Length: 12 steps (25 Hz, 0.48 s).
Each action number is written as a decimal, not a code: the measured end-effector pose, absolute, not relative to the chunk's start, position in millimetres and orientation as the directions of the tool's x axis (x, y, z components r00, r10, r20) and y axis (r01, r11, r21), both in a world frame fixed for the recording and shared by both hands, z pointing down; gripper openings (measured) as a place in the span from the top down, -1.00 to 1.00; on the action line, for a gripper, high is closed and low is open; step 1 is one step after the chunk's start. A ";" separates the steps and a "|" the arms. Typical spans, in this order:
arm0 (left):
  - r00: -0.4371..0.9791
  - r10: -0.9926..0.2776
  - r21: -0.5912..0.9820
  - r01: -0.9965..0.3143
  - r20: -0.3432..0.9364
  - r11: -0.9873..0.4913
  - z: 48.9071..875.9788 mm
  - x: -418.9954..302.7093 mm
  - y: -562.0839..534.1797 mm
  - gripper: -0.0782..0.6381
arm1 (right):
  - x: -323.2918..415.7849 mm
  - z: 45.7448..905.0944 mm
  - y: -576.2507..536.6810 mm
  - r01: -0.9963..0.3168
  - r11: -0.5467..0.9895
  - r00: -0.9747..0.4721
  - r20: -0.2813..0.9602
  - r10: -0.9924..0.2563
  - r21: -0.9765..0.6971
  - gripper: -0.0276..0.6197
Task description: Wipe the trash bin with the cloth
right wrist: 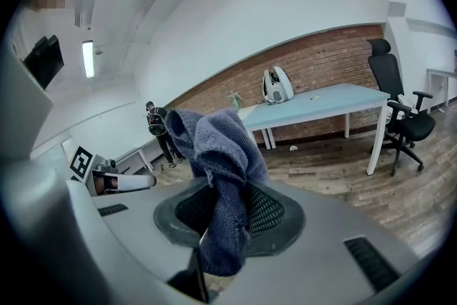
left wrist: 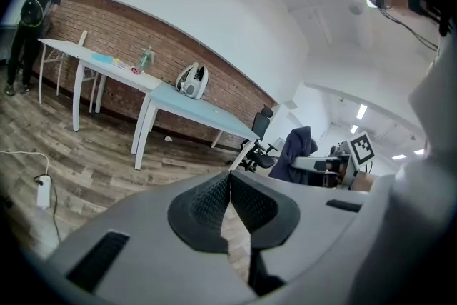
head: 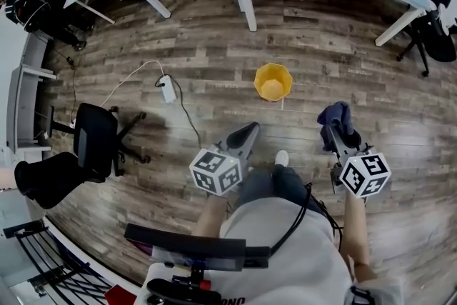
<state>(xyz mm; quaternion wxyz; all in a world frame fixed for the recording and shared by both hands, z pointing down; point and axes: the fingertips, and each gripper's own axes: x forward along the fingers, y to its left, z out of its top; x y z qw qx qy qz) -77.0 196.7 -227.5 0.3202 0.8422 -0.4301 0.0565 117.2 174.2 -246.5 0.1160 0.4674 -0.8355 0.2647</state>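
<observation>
We hold both arms forward, toward 12 o'clock: left gripper (head: pixel 248 132) pressed together, empty; right gripper (head: pixel 334 132) pinching the cloth (head: pixel 337 113); trash bin (head: pixel 273 81) ahead.

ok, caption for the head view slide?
Right gripper holds blue cloth, left gripper shut and empty, yellow trash bin ahead.

left gripper (left wrist: pixel 230 182): jaws together, empty | cloth (left wrist: pixel 296 148) at right | table (left wrist: pixel 207 113) by brick wall (left wrist: pixel 125 28) | power strip (left wrist: pixel 44 191) on floor (left wrist: pixel 107 164)

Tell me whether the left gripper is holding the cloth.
No: the left gripper has its fingers shut on nothing, while the blue cloth is pinched in the right gripper.
</observation>
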 end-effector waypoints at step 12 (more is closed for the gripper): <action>0.684 -0.603 0.519 -0.719 0.410 -0.463 -186.8 -92.1 134.7 0.77 | 80.6 -201.4 121.2 -0.856 0.361 -0.514 0.528 -0.676 -0.371 0.61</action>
